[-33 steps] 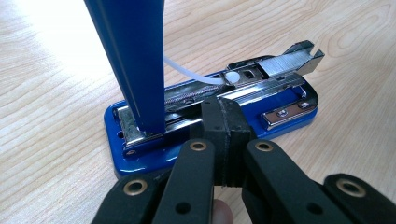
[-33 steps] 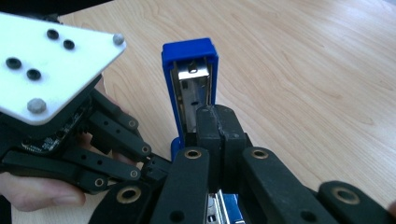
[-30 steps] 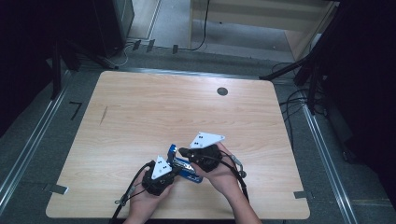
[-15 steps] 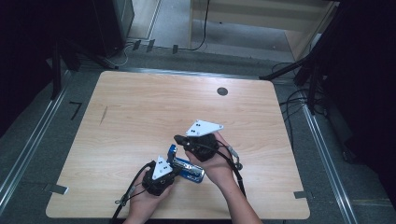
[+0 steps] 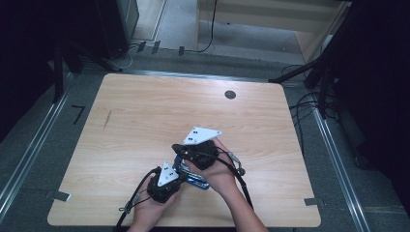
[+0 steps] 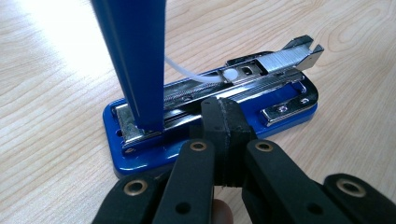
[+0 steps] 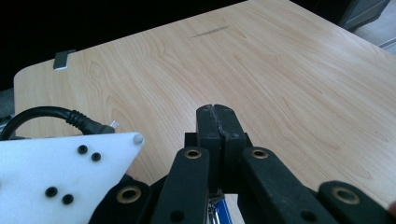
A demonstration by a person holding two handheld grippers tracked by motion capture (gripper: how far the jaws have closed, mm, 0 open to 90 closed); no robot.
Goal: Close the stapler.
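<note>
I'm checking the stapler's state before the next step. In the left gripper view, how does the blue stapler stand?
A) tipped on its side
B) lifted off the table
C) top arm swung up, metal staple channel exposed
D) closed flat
C: the stapler's blue top arm rises steeply, baring the metal staple channel, while its base lies flat on the table.

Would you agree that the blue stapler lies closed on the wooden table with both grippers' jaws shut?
Not quite: the stapler lies open, its blue top arm lifted off the metal staple channel, as the left gripper view shows. The left gripper and right gripper are indeed shut.
</note>
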